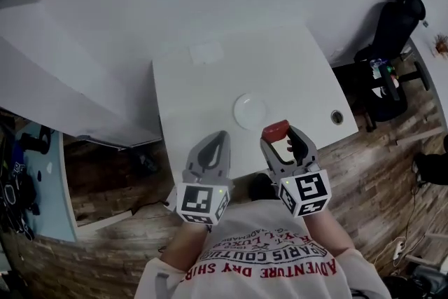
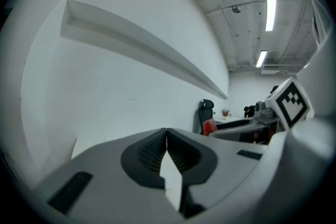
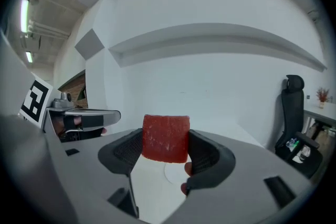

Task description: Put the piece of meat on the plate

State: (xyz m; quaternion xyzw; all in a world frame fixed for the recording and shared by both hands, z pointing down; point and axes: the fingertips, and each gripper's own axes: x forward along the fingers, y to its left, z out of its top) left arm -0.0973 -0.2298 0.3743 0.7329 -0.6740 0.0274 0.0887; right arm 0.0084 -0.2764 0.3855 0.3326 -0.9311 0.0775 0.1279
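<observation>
Piece of meat (image 3: 166,138): red block, clamped between the fingers of the right gripper (image 3: 166,152) and held clear of the white tabletop (image 1: 203,91), just beside the near right edge of the plate (image 1: 250,110). Plate: white, round, near the tabletop's middle. Left gripper (image 2: 167,134): fingers closed tip to tip on nothing, raised alongside the right gripper. Office chair (image 1: 392,28): black, past the tabletop's right edge.

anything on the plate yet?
Nothing on the plate; its whole top shows bare in the head view. The piece of meat is clamped in the right gripper, short of it.
</observation>
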